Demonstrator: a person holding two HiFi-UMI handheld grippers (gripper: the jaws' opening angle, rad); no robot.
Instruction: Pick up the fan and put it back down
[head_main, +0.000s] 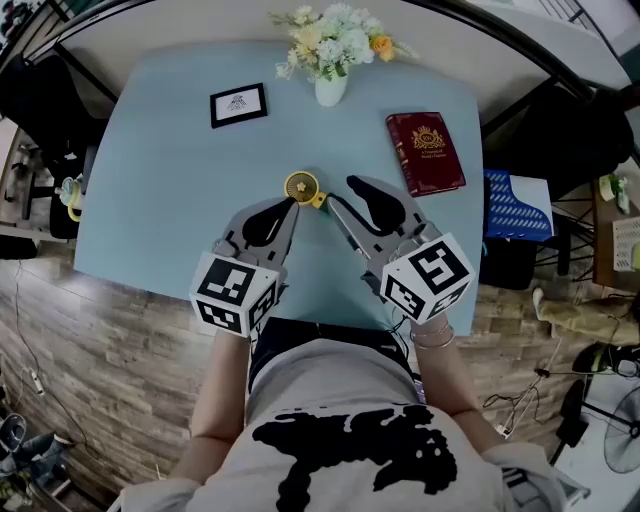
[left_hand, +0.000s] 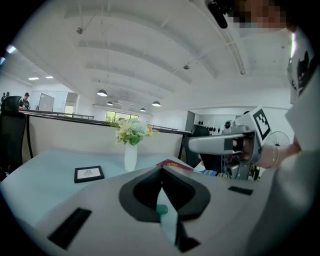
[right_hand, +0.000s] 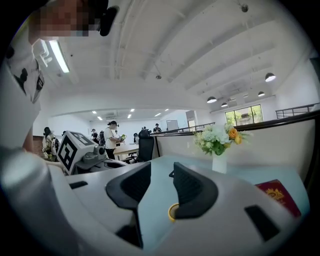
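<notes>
1. While both grippers crowd in from the lower half of the head view, the small round yellow fan with a green handle (head_main: 301, 187) sits at centre frame over the pale blue tabletop (head_main: 150, 140). Whether it rests on the table or hangs just clear, I cannot tell.
2. Long axis: the round head is at the left and the handle runs right and slightly down the frame, crosswise to both grippers.
3. Left gripper (head_main: 287, 206): its tips are at the lower edge of the fan's round head, touching or just beside it. In its own view the left gripper (left_hand: 162, 170) has its jaws meeting at the tips. A green bit (left_hand: 161, 210) shows in the slit behind them; a pinch on it is not confirmable.
4. Right gripper (head_main: 340, 190): its nearer fingertip is just beside the handle end. In its own view the right gripper (right_hand: 161, 167) has its jaws standing apart with nothing between the pads. The fan's yellow rim (right_hand: 172, 212) peeks out low, against the right-hand jaw's edge.
5. Judgement: the left gripper is nearer the head and the right nearer the handle. Any fresh grip should close across the handle's narrow width, not along it.
</notes>
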